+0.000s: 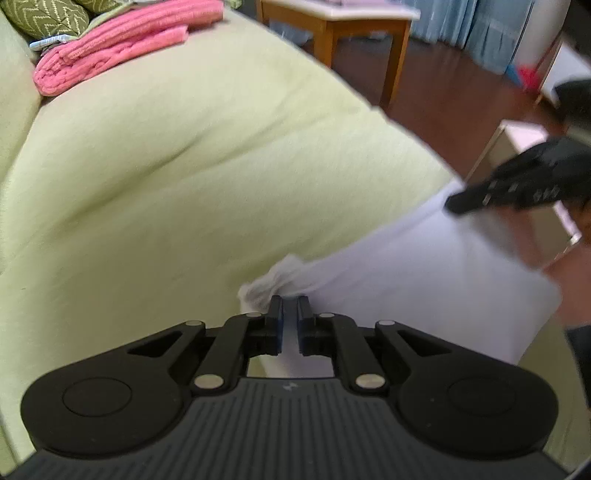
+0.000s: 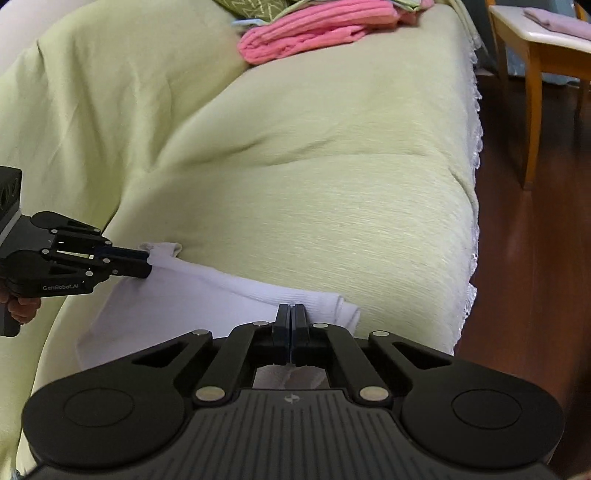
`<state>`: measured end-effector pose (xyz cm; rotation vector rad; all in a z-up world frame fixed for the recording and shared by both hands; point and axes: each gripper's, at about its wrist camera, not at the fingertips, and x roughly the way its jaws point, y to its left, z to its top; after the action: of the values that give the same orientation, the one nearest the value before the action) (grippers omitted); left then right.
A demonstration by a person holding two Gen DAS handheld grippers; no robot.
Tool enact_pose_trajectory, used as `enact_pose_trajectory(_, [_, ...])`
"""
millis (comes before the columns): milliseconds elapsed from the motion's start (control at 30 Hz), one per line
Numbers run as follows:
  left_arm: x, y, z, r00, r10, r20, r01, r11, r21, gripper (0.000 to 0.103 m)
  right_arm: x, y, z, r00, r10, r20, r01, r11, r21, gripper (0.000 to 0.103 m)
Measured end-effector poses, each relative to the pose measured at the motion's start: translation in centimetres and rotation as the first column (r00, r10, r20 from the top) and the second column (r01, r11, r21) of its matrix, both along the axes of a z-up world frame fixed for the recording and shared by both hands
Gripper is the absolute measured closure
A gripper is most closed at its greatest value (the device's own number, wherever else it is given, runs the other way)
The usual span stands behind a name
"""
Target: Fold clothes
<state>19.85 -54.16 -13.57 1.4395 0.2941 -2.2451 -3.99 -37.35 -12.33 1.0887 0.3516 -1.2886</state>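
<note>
A white garment [image 2: 207,295] hangs stretched between my two grippers over the near edge of a pale green sofa [image 2: 314,177]. My left gripper [image 1: 290,306] is shut on one bunched corner of the white garment [image 1: 424,273]; it also shows at the left of the right wrist view [image 2: 146,264]. My right gripper [image 2: 291,314] is shut on the garment's other top corner; it also shows at the right of the left wrist view [image 1: 461,205]. The cloth's lower part hangs below both grippers, partly hidden.
A folded pink garment [image 1: 118,40] [image 2: 314,29] lies at the sofa's far end next to a green patterned cushion [image 1: 44,14]. A wooden table [image 1: 351,22] [image 2: 535,55] stands on the dark wood floor [image 2: 524,258] to the right. Blue curtains [image 1: 472,26] hang behind.
</note>
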Motion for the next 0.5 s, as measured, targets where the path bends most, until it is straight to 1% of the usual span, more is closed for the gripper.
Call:
enact_pose_trajectory(67, [-0.3, 0.5, 0.1, 0.999, -0.014, 0.046, 0.014, 1.0, -0.019, 0.096, 0.5, 0.0, 0.4, 1.0, 0.0, -0.01, 0.0, 1.0, 0.008, 0.1])
enact_pose_trajectory(100, [-0.5, 0.6, 0.3, 0.998, -0.015, 0.061, 0.016, 1.0, -0.023, 0.096, 0.7, 0.1, 0.6, 1.0, 0.0, -0.016, 0.0, 1.0, 0.008, 0.095])
enact_pose_trajectory(133, [-0.6, 0.6, 0.5, 0.998, -0.012, 0.067, 0.014, 1.0, -0.023, 0.096, 1.1, 0.3, 0.9, 1.0, 0.0, -0.025, 0.0, 1.0, 0.0, 0.091])
enact_pose_trajectory(167, [-0.7, 0.5, 0.7, 0.997, -0.008, 0.071, 0.01, 1.0, -0.024, 0.096, 1.4, 0.4, 1.3, 0.999, 0.0, -0.034, 0.0, 1.0, -0.008, 0.09])
enact_pose_trajectory(267, [-1.3, 0.4, 0.8, 0.998, -0.002, 0.066, 0.003, 1.0, -0.023, 0.095, 2.0, 0.4, 2.2, 0.998, 0.005, -0.058, -0.007, 0.999, -0.037, 0.09])
enact_pose_trajectory(367, [-1.5, 0.7, 0.7, 0.998, -0.007, 0.07, 0.01, 0.999, -0.038, 0.095, 2.5, -0.1, 2.2, 0.996, 0.018, -0.089, -0.023, 0.998, -0.052, 0.089])
enact_pose_trajectory(467, [-1.2, 0.5, 0.4, 1.0, 0.013, 0.024, -0.013, 1.0, -0.019, 0.092, 2.9, -0.4, 1.5, 0.993, 0.034, -0.11, -0.04, 0.998, -0.056, 0.089])
enact_pose_trajectory(500, [-1.1, 0.2, -0.1, 0.999, 0.027, 0.024, -0.027, 1.0, -0.006, 0.092, 3.0, -0.6, 0.9, 0.992, 0.041, -0.117, -0.047, 0.998, -0.048, 0.088])
